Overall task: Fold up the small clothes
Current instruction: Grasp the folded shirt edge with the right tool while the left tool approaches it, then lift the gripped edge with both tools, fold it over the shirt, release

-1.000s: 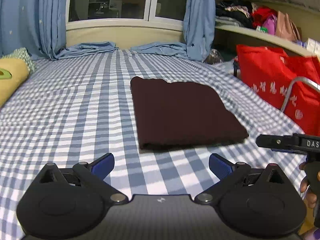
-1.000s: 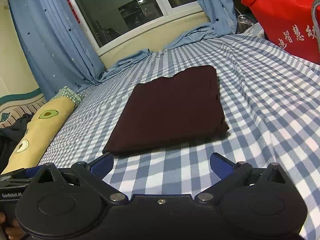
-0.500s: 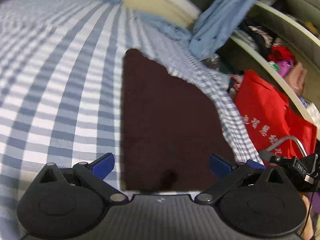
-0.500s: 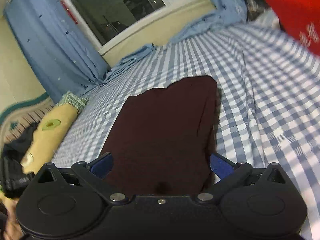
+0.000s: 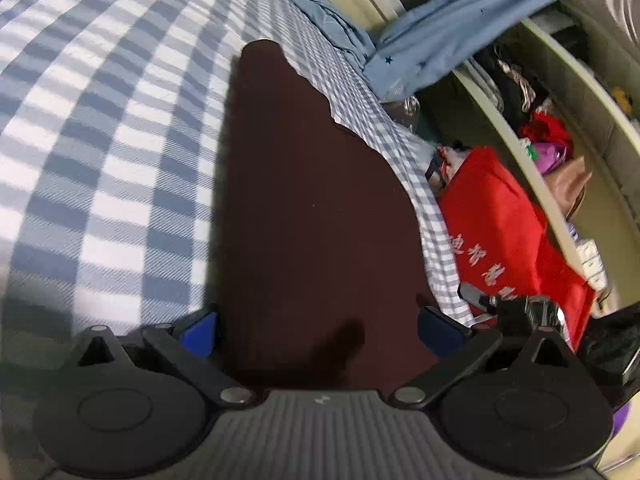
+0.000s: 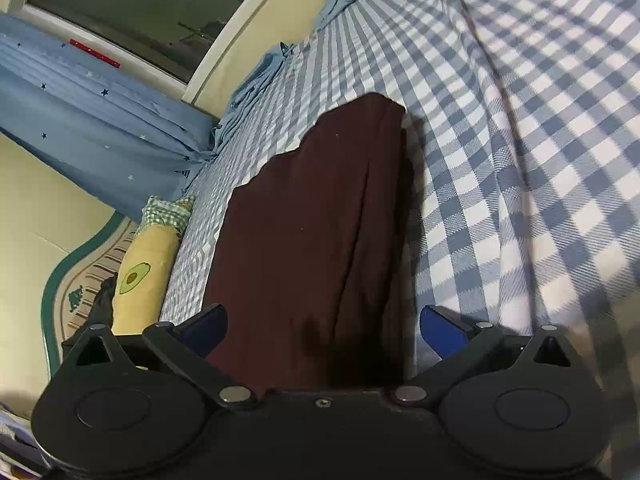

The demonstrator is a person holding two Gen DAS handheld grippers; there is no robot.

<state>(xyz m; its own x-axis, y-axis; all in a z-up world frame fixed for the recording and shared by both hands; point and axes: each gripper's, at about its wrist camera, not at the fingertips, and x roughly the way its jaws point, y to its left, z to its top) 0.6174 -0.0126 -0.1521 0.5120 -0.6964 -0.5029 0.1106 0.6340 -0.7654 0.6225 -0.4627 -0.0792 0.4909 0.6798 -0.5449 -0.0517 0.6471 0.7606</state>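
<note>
A folded dark maroon garment (image 5: 316,208) lies flat on the blue-and-white checked bed sheet (image 5: 100,152). My left gripper (image 5: 320,330) is open, its blue-tipped fingers (image 5: 198,332) straddling the garment's near edge from one side. From the opposite side my right gripper (image 6: 322,326) is also open over the same garment (image 6: 308,232), fingers (image 6: 440,328) spread across its near end. A layered fold line runs along the garment in the right wrist view. Whether the fingers touch the cloth is hidden. The right gripper's body (image 5: 520,308) shows at the right edge of the left wrist view.
A red bag (image 5: 504,232) stands beside the bed, below shelves (image 5: 540,112) of clothes. Blue curtains (image 6: 92,120) hang at the window (image 6: 132,4). A yellow avocado-print pillow (image 6: 140,276) lies by the headboard (image 6: 64,280).
Both grippers have moved in low over the garment from opposite ends and tilted, so the cloth now fills the gap between each pair of fingers. The garment has not moved.
</note>
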